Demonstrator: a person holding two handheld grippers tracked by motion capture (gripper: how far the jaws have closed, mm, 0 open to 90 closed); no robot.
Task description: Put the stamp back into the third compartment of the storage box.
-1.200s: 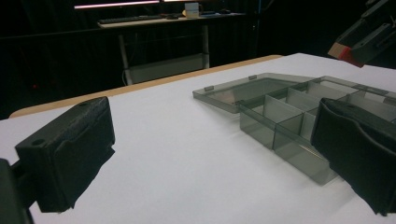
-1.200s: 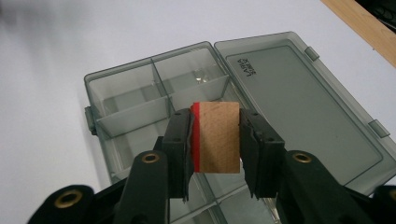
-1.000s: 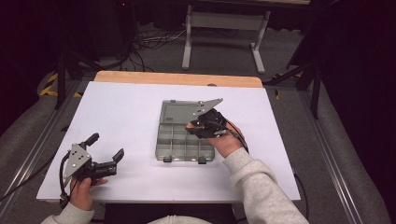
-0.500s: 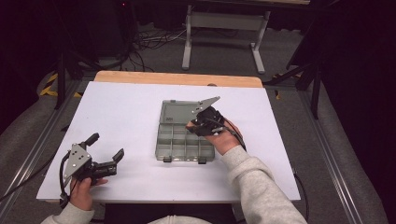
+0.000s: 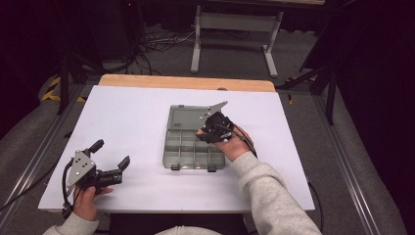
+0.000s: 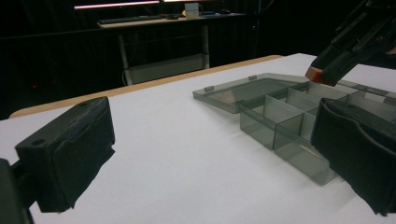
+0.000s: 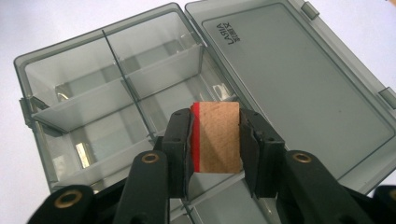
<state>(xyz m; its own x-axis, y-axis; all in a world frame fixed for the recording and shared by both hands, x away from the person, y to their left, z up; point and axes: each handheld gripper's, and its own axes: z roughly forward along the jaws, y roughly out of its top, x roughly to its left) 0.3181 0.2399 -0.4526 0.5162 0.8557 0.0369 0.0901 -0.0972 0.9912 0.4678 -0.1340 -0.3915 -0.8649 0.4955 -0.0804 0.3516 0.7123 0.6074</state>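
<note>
While the right gripper (image 7: 215,135) hangs over the open organiser box (image 5: 193,139), its two black jaws are pressed against opposite sides of a small wooden block (image 7: 217,136) with one red-painted face. Block is held clear above the compartments, near the hinge line between tray and lid. Red face sits against the jaw on the left of the right gripper view; bare wood faces the camera.

Box: smoky translucent grey plastic, lying about mid-bench on the white bench top (image 5: 137,117), a little toward the right edge. Lid folded flat toward the far edge, tray toward the near edge. Tray split by dividers into several compartments; contents of the compartments cannot be made out beyond reflections. Two dark latches on the tray's near rim, seen from the high view.

Right hand (image 5: 234,144) comes in from the near edge in a light grey sleeve (image 5: 274,196), gripper over the tray's right side.

Left gripper (image 5: 108,159) rests near the bench's near-left corner, well apart from the box, jaws spread wide with nothing between them. Left gripper view looks across the bench at the box, with the red-edged block and right gripper above it at upper right.

A bare wooden strip (image 5: 186,82) shows along the bench's far edge.
</note>
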